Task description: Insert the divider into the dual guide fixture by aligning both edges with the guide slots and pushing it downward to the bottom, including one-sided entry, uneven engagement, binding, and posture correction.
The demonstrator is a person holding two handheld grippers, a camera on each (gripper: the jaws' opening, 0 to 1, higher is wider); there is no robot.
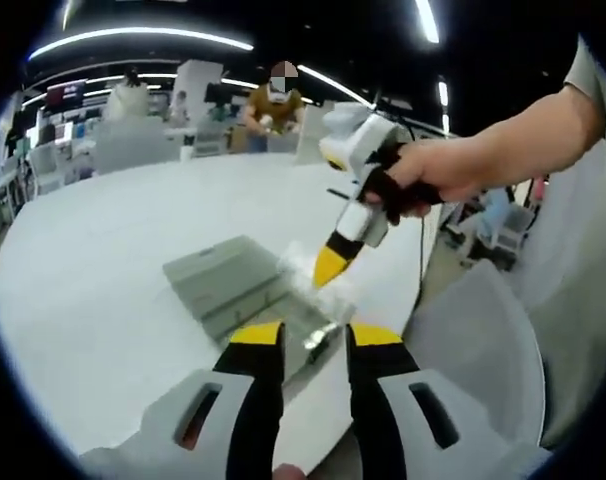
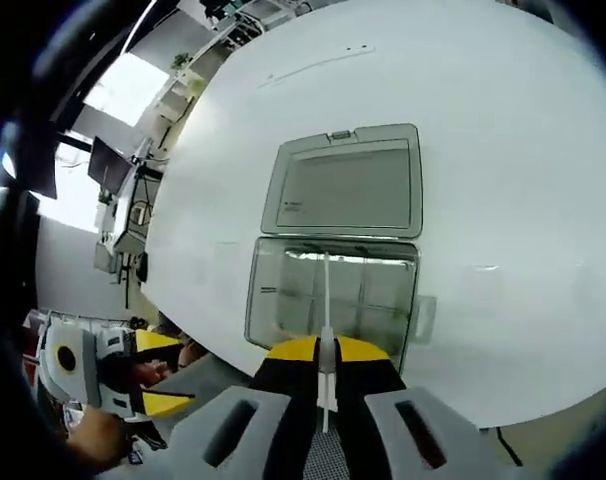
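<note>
Here the right claw (image 2: 326,352) pinches the divider (image 2: 325,300) upright.

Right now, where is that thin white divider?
In the right gripper view, the divider is pinched edge-on in the right tongs, standing over the clear box below its open lid.

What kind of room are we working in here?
Probably an open office or lab floor. The box with its divider sits on a large round white table, long ceiling light strips run overhead, and a person stands among desks behind.
</note>
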